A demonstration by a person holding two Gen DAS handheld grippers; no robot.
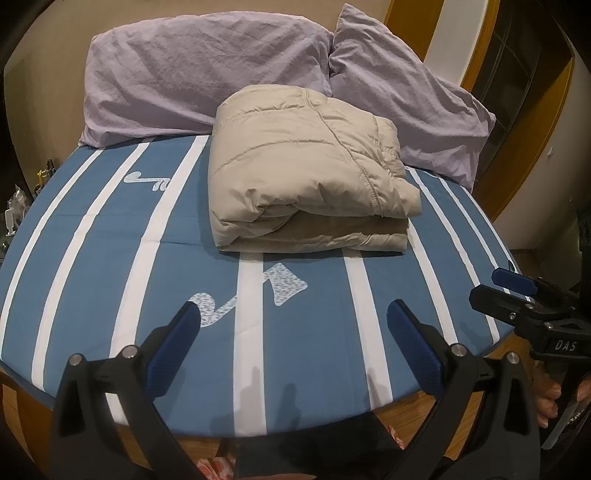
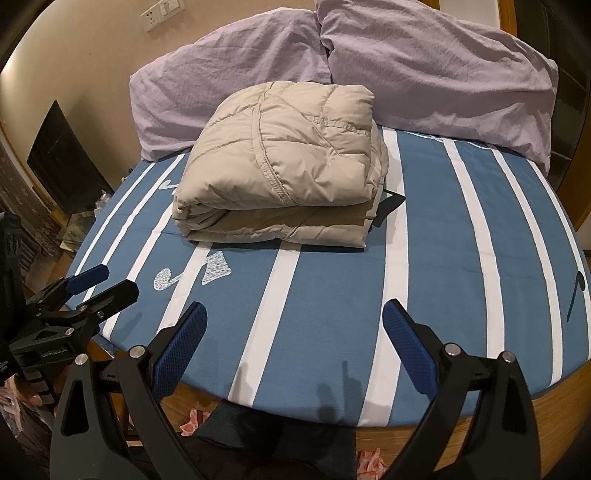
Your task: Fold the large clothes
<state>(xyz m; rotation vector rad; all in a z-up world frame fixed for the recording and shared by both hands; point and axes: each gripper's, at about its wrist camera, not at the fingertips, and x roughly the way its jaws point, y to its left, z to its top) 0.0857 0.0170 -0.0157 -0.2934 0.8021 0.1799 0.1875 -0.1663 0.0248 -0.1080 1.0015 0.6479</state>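
Note:
A beige puffer jacket (image 1: 306,173) lies folded into a thick bundle on the blue-and-white striped bed (image 1: 110,258), near the pillows; it also shows in the right wrist view (image 2: 288,166). My left gripper (image 1: 293,325) is open and empty, hovering over the bed's near edge, well short of the jacket. My right gripper (image 2: 293,321) is open and empty, also over the near edge. Each gripper shows in the other's view: the right gripper (image 1: 513,291) at the right side, the left gripper (image 2: 99,284) at the left side.
Two lilac pillows (image 1: 207,70) (image 1: 410,99) lean against the wall behind the jacket. The bed's wooden frame (image 2: 443,435) runs under the near edge. A cluttered side table (image 1: 14,206) stands left of the bed. A wall socket (image 2: 162,13) is above the pillows.

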